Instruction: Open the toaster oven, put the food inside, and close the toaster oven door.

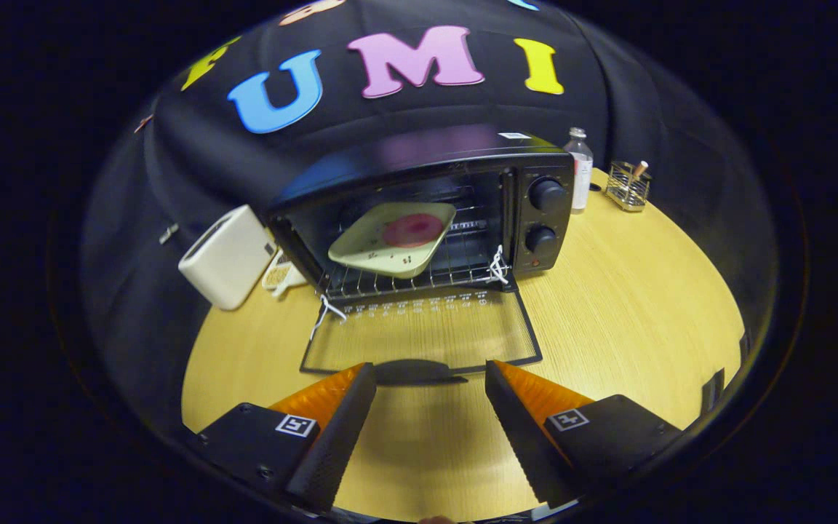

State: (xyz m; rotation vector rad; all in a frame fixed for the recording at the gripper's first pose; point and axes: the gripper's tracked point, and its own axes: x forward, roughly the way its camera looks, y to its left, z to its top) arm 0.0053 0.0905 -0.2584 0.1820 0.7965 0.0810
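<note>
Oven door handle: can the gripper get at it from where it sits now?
Probably yes. The gripper is open, and the door handle lies just ahead between its fingers, with bare table around it and nothing in between.

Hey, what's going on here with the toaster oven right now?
A person is working with handheld tongs, which are open and hold nothing. The toaster oven stands on the wooden table with its door folded down flat just ahead of the tongs. A plate with the food already sits on the rack inside. The door is not yet closed.
</note>
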